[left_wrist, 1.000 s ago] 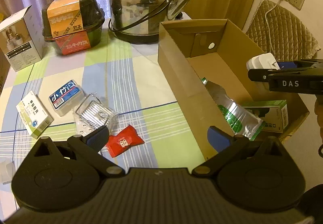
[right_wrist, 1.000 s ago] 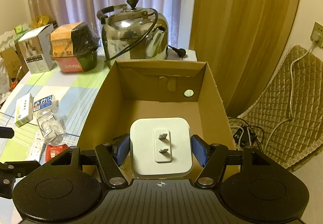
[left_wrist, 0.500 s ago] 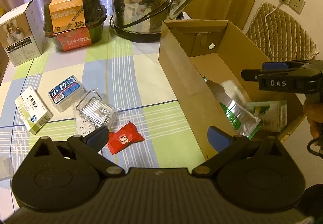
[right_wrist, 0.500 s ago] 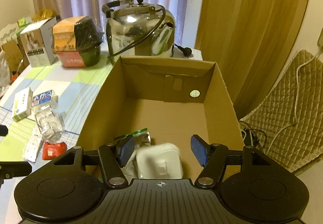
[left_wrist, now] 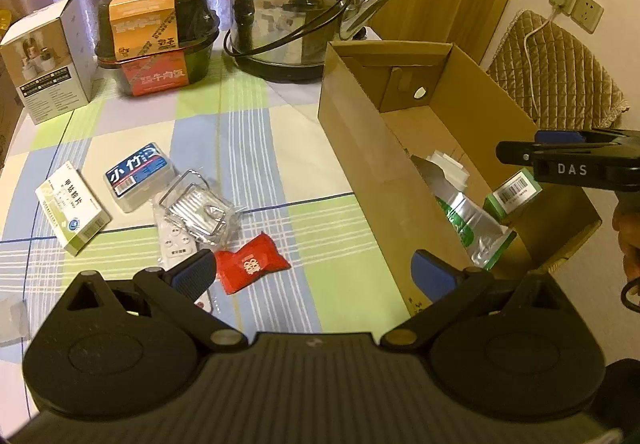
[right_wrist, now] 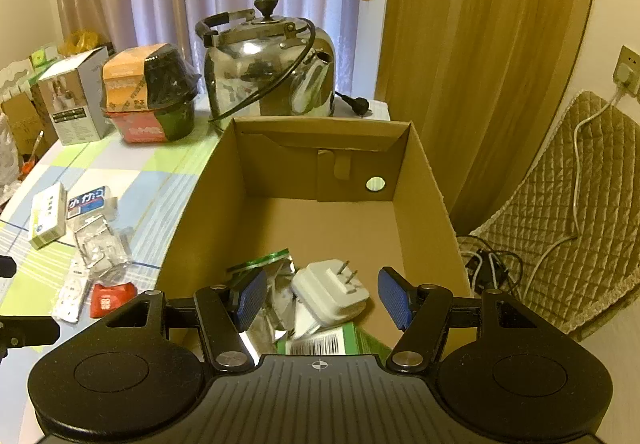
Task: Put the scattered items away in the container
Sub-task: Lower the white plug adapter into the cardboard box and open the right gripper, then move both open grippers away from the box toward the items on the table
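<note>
We saw that the white plug adapter (right_wrist: 331, 292), gripped a second earlier, had dropped into the cardboard box (right_wrist: 420, 180), resting on the foil bag (right_wrist: 268, 284). The right gripper (right_wrist: 322, 298) hung with jaws released; the left gripper (left_wrist: 314, 272) was likewise spread above the table (left_wrist: 280, 172).

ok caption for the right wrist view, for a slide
Open right claw above the cardboard box, with the white plug adapter lying inside on a foil pouch.

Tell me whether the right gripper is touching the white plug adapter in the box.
Apart. The right wrist view shows the right gripper open above the cardboard box, its blue pads clear of the white plug adapter lying below on the silver pouch.
</note>
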A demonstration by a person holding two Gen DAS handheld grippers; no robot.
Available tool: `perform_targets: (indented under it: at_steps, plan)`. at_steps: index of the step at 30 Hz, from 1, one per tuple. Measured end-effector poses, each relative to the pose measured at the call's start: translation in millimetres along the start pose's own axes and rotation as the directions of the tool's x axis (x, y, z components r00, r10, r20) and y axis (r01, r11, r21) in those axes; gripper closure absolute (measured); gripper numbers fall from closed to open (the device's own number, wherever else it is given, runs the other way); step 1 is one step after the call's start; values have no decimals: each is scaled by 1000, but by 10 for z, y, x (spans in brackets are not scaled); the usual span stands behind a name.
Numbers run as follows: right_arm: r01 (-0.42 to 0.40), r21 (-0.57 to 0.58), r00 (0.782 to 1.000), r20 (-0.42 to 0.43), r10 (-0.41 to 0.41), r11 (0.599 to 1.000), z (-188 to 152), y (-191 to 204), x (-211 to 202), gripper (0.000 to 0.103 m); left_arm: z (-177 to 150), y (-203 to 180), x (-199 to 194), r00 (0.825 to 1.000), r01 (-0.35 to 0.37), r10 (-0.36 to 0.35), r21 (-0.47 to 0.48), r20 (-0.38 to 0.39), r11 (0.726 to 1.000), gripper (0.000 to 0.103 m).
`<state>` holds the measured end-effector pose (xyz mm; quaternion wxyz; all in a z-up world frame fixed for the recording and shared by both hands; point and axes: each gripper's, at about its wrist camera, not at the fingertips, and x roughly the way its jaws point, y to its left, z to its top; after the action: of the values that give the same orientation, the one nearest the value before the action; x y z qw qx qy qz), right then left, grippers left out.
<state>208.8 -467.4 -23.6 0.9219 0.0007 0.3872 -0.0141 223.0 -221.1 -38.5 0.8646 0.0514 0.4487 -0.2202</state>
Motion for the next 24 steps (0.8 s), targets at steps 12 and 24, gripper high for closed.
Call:
perform_targets:
  at_steps: [12, 24]
  plan:
    - [-46, 4, 998, 50, 45, 999, 2, 322, -449, 35, -293, 329, -414, 999, -47, 48, -33, 20, 998, 1]
    - [-182, -81, 978, 85, 188, 980, -27, 1194, -782, 35, -825, 1137, -1061, 981, -188, 193, -122, 23, 974, 1]
